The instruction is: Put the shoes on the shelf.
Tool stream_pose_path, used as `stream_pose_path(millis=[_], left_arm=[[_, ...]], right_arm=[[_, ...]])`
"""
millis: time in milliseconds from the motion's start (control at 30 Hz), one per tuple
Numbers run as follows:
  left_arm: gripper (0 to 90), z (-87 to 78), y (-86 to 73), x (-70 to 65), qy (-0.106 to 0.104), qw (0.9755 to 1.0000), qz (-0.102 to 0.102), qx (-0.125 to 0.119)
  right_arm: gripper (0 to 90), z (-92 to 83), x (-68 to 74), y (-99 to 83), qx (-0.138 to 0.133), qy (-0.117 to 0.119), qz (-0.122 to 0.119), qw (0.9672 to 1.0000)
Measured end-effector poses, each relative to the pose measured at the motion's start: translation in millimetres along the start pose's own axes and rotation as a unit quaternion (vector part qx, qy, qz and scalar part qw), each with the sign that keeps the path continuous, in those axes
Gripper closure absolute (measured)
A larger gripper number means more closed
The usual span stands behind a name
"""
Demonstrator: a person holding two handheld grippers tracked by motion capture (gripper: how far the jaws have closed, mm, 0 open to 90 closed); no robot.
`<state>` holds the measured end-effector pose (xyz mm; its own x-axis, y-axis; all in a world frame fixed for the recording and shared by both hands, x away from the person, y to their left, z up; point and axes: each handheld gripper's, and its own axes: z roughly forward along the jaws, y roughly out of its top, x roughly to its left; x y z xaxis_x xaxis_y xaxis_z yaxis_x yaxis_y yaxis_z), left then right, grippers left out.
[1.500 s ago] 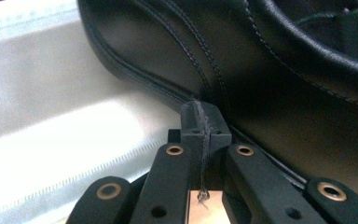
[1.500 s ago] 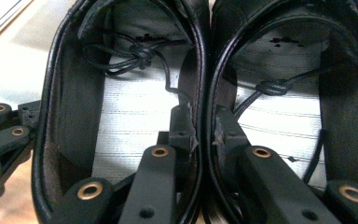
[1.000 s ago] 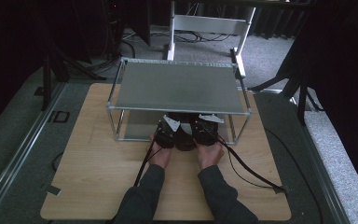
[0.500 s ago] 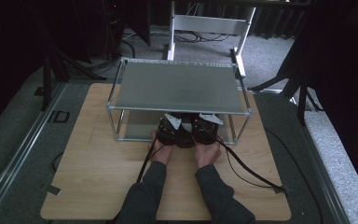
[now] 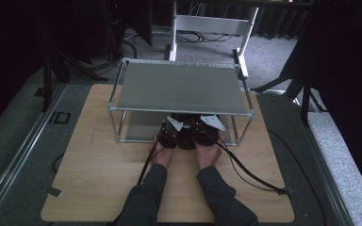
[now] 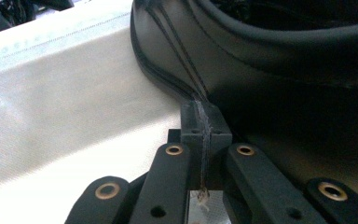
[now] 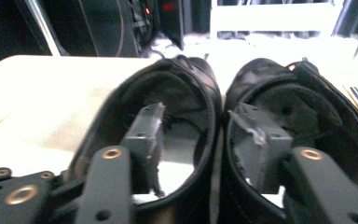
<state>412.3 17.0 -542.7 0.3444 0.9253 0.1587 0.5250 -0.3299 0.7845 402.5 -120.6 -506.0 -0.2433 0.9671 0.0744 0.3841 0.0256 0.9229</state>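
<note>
A pair of black leather shoes stands side by side on the rack's lower shelf, heels toward me: the left shoe (image 7: 186, 84) and the right shoe (image 7: 307, 98). My right gripper (image 7: 200, 135) straddles their touching inner walls, one jaw inside each shoe. Its jaws have just been opening, and the pads (image 7: 144, 135) stand off the walls. My left gripper (image 6: 204, 122) is shut, its tip against the outer side of a black shoe (image 6: 284, 70) near the sole. In the high view both grippers, left (image 5: 169, 129) and right (image 5: 207, 126), reach under the top shelf, fingertips hidden.
The metal rack (image 5: 179, 111) has a grey top shelf over the hands and a pale lower shelf (image 6: 74, 116). It stands at the back of a wooden table (image 5: 99, 179). Black cables (image 5: 250, 174) trail across the table. Grey carpet and a white frame (image 5: 212, 23) lie beyond.
</note>
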Motion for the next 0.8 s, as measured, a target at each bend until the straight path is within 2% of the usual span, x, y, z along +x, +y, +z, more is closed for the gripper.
stream_pose_path(millis=[33, 100, 133, 233, 300, 367, 467, 567, 633, 733, 800], left_arm=[[89.8, 0.0, 0.0, 0.6, -0.002, 1.0000, -0.001, 0.001], [89.6, 0.2, -0.2, 1.1, -0.004, 1.0000, -0.005, 0.001], [89.5, 0.2, -0.2, 0.8, -0.003, 1.0000, -0.004, 0.000], [88.6, 0.2, -0.3, 1.7, -0.004, 1.0000, -0.008, 0.002], [87.6, 0.0, -0.4, 2.8, -0.006, 0.9999, -0.009, 0.004], [86.8, -0.6, -0.9, 3.6, -0.010, 0.9999, -0.011, 0.004], [86.2, -2.4, -3.0, 6.4, -0.022, 0.9996, -0.018, 0.005], [83.1, -7.7, -6.2, 9.3, -0.039, 0.9990, -0.020, 0.005], [80.2, -13.9, -8.6, 11.8, -0.056, 0.9981, -0.027, 0.003], [75.4, -25.7, -13.6, 13.4, -0.080, 0.9959, -0.042, 0.000], [71.2, -33.6, -18.3, 11.9, -0.090, 0.9949, -0.045, -0.005]], right_arm=[[45.4, -1.6, 1.2, -1.9, -0.012, 0.006, -0.004, 0.9999], [43.1, -5.4, 3.2, -2.5, -0.019, 0.003, -0.002, 0.9998], [42.7, -8.9, 3.9, -1.9, -0.021, 0.011, -0.005, 0.9997], [44.9, -23.8, 7.6, 0.1, -0.039, 0.020, -0.041, 0.9982], [41.4, -33.3, 7.5, 1.8, -0.036, 0.027, -0.057, 0.9973], [40.7, -44.0, 4.0, 0.4, -0.040, 0.033, -0.075, 0.9958], [39.8, -58.7, -10.0, -4.1, -0.039, 0.036, -0.082, 0.9953], [39.7, -67.9, -29.4, -9.8, -0.021, 0.041, -0.068, 0.9966], [40.1, -69.9, -42.7, -13.9, 0.001, 0.039, -0.060, 0.9974], [41.1, -71.2, -59.2, -22.2, 0.027, 0.038, -0.068, 0.9966], [40.9, -69.7, -69.2, -25.8, 0.053, 0.039, -0.062, 0.9959]])
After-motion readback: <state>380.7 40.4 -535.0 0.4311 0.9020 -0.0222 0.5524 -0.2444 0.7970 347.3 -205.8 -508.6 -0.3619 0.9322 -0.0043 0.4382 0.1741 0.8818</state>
